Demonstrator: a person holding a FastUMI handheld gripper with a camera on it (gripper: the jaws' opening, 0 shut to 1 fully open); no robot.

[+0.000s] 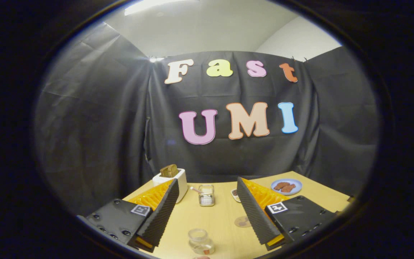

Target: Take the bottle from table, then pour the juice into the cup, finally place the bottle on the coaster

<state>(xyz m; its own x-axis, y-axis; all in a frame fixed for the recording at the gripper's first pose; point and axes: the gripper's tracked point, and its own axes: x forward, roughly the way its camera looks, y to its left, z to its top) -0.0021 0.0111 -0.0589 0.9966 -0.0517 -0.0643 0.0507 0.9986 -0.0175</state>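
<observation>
**Gripper wide open above the worktop**

The gripper (207, 212) hangs over the worktop (221, 223) with its two fingers (164, 212) spread far apart, and it holds nothing. Between the fingers, close to the camera, stands a small clear jar (200, 241) with a bit of orange-brown stuff at the bottom; I cannot tell if this is the bottle or the cup. Just beside the right finger lies a round, flat, see-through coaster (243, 221) on the wood. Farther ahead, between the fingers, stands a clear glass mug (206, 195) with a straw or stick in it. Behind the left finger sits a white toaster (173, 180) with a slice of brown toast (169, 170) poking up from it. Near the right finger is a small white dish (235, 194) with something dark in it. Beyond that finger is a blue plate (286, 186) with brown pieces of food on it
</observation>
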